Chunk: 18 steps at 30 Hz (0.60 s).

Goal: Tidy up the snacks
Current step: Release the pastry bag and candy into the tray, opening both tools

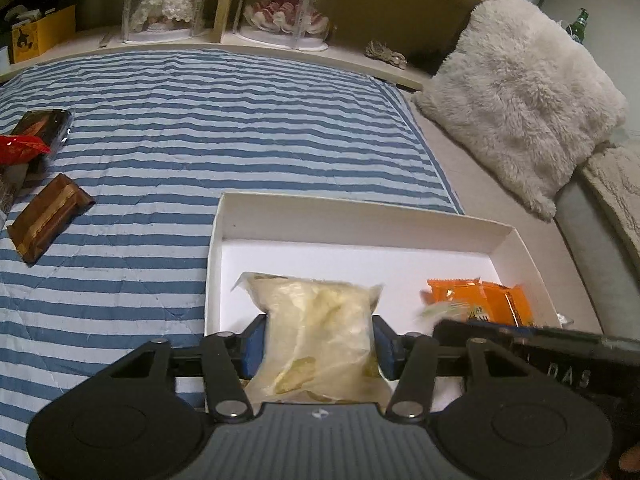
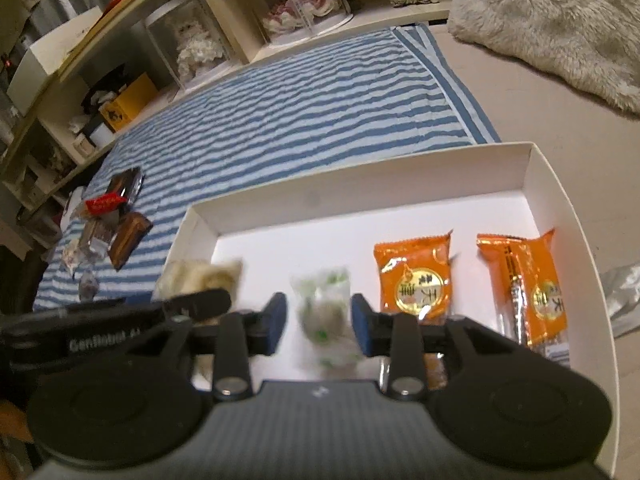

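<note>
Both tongs work over the white box (image 1: 360,216): my left gripper (image 1: 318,346) clamps the pale bag (image 1: 320,320), while my right gripper (image 2: 319,326) stands released around the green-white packet (image 2: 324,320).

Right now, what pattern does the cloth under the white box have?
Blue and white stripes on the quilted cloth, clearest in the left wrist view, beneath the white cardboard box.

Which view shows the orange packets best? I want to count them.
The right wrist view: two orange packets lie side by side in the white box, printed faces up. The left wrist view shows only one orange packet, its near edge hidden behind the right gripper.
</note>
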Each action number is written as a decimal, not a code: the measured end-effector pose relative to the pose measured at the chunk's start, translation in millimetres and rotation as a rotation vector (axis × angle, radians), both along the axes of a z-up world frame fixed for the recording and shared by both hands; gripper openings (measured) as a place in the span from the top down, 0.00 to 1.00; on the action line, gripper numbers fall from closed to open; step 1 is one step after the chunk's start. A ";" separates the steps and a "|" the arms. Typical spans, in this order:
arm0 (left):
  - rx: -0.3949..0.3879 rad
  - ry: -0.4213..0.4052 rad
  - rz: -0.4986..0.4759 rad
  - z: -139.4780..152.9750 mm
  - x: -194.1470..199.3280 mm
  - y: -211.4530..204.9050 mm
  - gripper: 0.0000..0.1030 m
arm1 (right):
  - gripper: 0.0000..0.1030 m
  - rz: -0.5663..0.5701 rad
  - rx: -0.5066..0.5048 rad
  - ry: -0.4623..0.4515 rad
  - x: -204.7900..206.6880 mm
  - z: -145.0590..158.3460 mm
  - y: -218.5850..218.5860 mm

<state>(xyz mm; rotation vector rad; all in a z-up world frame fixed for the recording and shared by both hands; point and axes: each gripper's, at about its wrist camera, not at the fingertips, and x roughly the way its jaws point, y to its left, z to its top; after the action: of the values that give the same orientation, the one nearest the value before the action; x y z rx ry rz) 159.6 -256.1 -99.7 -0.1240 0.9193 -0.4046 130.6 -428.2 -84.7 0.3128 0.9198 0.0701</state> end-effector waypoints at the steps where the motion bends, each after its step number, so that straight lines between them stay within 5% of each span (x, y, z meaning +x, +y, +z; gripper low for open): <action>1: -0.002 -0.004 -0.005 0.5 -1.2 0.8 0.38 | 0.45 -0.004 -0.006 0.005 -0.4 -0.4 -1.3; 18: 0.086 -0.041 -0.067 20.4 -24.4 2.9 0.15 | 0.39 0.005 -0.112 0.030 -29.7 14.7 -6.9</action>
<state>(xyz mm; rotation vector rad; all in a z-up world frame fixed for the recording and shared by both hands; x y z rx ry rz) 135.2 -253.2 -79.3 -0.0064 0.9007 -0.4283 100.9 -435.1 -70.0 0.2085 0.9508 0.0182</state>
